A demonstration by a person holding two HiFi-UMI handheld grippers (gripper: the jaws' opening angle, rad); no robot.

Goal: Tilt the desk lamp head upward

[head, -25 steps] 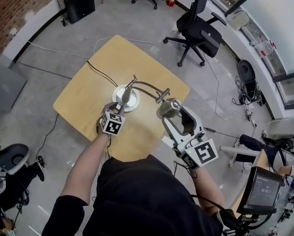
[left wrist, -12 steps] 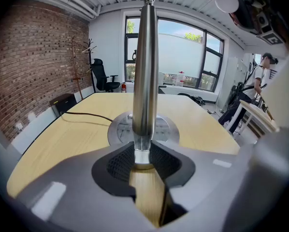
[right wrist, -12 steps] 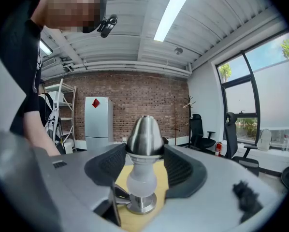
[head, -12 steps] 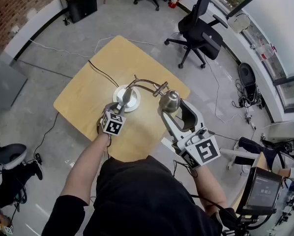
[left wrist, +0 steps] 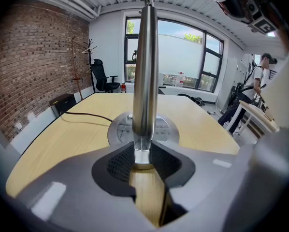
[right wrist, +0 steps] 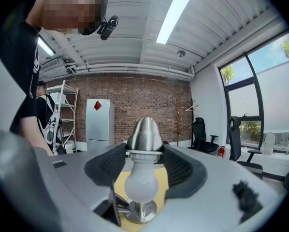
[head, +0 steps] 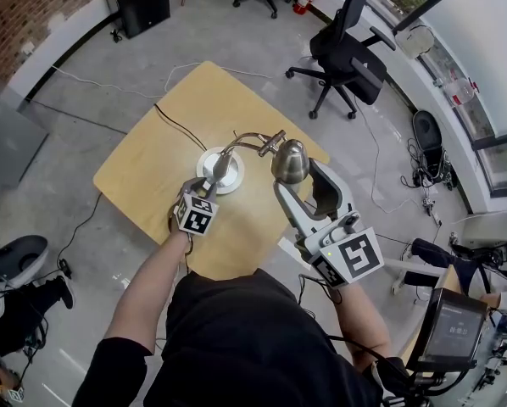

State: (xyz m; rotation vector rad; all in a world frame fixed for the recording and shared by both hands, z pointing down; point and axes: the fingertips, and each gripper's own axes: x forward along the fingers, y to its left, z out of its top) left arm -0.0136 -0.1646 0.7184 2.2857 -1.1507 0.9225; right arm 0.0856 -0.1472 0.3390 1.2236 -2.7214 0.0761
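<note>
Slanting bulb-first toward the person [head: 236, 337], lamp head [head: 289, 159] in right tongs [right wrist: 143, 164].

Brushed-steel desk lamp [left wrist: 145, 71], round base [head: 235, 172] on wooden table [head: 152, 168], curved arm, cone head [head: 291, 161] with white bulb [right wrist: 140, 187].

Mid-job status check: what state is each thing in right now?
Left claw: shut on lamp stem.
Right claw: shut on lamp head.
Lamp head: held above table.
Bulb: fitted, looks unlit.
Lamp base: flat on table.
Cord: lying slack on table.
</note>
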